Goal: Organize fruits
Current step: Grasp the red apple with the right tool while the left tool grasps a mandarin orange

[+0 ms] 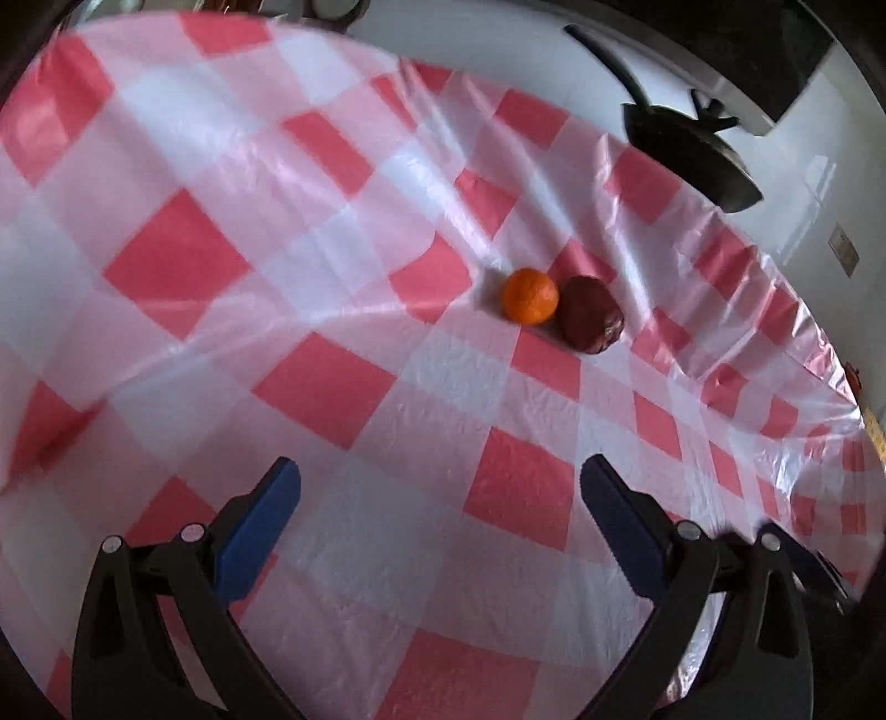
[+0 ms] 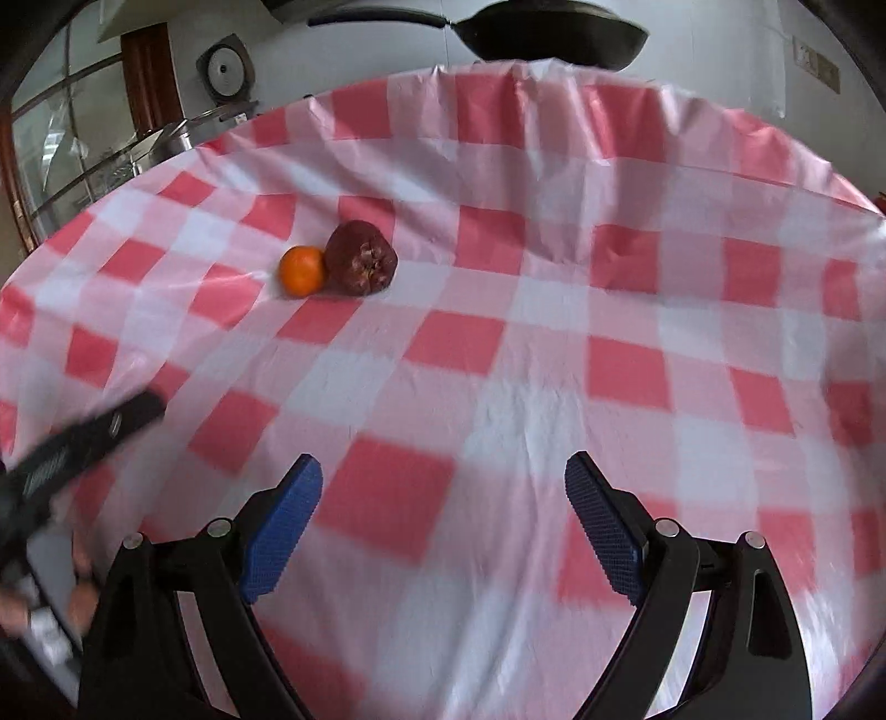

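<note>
An orange [image 1: 529, 296] and a dark red fruit [image 1: 590, 322] lie side by side, touching, on the red and white checked tablecloth [image 1: 332, 387]. My left gripper [image 1: 441, 476] is open and empty, some way short of them. In the right wrist view the orange [image 2: 302, 270] and the dark red fruit [image 2: 360, 266] lie ahead and to the left. My right gripper [image 2: 443, 476] is open and empty above the cloth. The left gripper's body [image 2: 83, 443] shows blurred at the left edge of that view.
A black pan [image 1: 686, 149] hangs or stands past the table's far edge, also in the right wrist view [image 2: 548, 33]. A shelf with metal pots [image 2: 171, 135] stands at the far left. The tablecloth's edge [image 1: 775, 310] drops off to the right.
</note>
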Available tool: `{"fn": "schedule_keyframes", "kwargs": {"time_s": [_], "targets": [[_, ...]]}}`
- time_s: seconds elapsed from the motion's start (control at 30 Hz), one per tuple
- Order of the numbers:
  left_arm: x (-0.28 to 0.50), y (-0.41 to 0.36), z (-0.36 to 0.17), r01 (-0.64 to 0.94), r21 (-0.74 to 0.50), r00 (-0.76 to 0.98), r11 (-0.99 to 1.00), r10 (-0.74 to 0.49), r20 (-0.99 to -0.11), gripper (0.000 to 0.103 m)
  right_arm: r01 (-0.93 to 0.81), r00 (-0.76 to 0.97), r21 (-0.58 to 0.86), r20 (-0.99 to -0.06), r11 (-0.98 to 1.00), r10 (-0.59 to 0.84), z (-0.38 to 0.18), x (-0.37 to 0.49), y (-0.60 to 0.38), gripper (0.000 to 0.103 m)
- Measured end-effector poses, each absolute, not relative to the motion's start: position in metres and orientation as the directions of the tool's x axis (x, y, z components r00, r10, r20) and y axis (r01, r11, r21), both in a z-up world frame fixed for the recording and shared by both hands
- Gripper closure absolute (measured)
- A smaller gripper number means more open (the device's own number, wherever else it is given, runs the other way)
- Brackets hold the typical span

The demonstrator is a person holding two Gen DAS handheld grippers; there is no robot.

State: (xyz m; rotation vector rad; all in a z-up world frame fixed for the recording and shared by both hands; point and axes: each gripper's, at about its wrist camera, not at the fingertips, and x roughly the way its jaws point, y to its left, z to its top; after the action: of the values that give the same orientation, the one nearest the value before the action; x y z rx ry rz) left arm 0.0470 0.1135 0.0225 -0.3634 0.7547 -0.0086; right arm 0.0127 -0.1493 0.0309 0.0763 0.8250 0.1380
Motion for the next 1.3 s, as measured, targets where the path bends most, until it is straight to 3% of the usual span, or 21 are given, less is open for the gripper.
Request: {"fn": "schedule_keyframes", "kwargs": {"time_s": [0.1, 0.2, 0.53, 0.67, 0.73, 0.97, 1.2, 1.3], "targets": [[0.038, 0.121, 0.025, -0.077, -0.381, 0.756, 0.921, -0.195, -0.625, 0.002, -0.110, 0.654, 0.106, -0.741, 0.988, 0.152, 0.027, 0.053, -0.134, 0.016], [0.041, 0.128, 0.021, -0.105, -0.421, 0.745, 0.901, -0.209, -0.634, 0.002, -0.139, 0.626, 0.067, -0.767, 0.988, 0.140, 0.021, 0.087, -0.115, 0.016], [0.038, 0.125, 0.022, -0.095, -0.415, 0.751, 0.905, -0.209, -0.627, 0.002, -0.166, 0.602, -0.060, -0.797, 0.984, 0.053, 0.011, 0.186, -0.067, 0.025], [0.038, 0.124, 0.023, -0.097, -0.410, 0.749, 0.907, -0.205, -0.631, 0.002, -0.174, 0.591, -0.010, -0.801, 0.985, 0.097, 0.008, 0.204, -0.060, 0.033], [0.039, 0.125, 0.023, -0.102, -0.409, 0.748, 0.907, -0.202, -0.633, 0.002, -0.202, 0.590, 0.042, -0.792, 0.978, 0.156, 0.009, 0.201, -0.060, 0.051], [0.037, 0.125, 0.023, -0.106, -0.407, 0.747, 0.907, -0.197, -0.634, 0.002, -0.052, 0.634, 0.279, -0.732, 0.959, 0.247, 0.016, 0.133, -0.124, 0.051], [0.039, 0.121, 0.023, -0.094, -0.391, 0.741, 0.915, -0.199, -0.642, 0.002, 0.204, 0.707, 0.326, -0.702, 0.923, 0.091, 0.013, 0.064, -0.211, 0.051], [0.041, 0.116, 0.022, -0.063, -0.371, 0.726, 0.926, -0.213, -0.654, 0.002, 0.244, 0.724, 0.398, -0.681, 0.884, 0.107, 0.006, 0.063, -0.234, 0.051]]}}
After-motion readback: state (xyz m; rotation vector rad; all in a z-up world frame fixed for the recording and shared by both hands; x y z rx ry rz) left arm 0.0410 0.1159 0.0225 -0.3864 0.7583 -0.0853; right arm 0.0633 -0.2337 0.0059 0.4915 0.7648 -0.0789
